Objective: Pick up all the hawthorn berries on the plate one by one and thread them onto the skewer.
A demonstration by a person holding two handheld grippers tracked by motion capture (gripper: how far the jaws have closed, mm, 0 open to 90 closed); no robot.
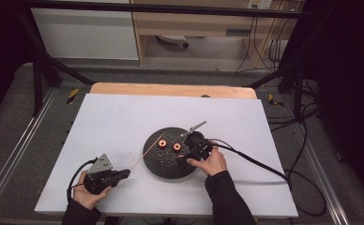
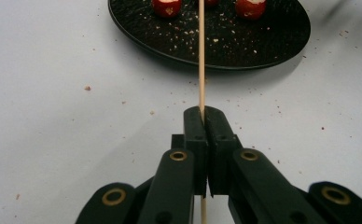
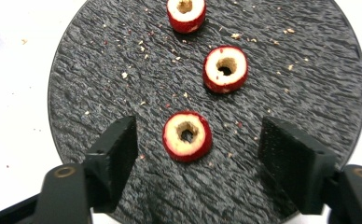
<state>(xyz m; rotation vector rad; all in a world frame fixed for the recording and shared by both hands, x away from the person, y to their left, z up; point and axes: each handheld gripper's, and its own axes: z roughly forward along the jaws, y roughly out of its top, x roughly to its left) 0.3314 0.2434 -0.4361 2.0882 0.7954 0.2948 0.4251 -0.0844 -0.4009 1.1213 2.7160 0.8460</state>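
ring (image 3: 187, 136) between open jaws, untouched

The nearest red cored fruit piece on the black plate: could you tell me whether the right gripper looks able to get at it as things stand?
Probably yes. The right gripper hangs over the black plate, its open fingers either side of the nearest fruit piece, not touching it. Nothing lies between them.

We see the skewer (image 2: 201, 56) cut off above the black plate (image 2: 263, 42); its rear end hides beneath the left gripper (image 2: 202, 112).
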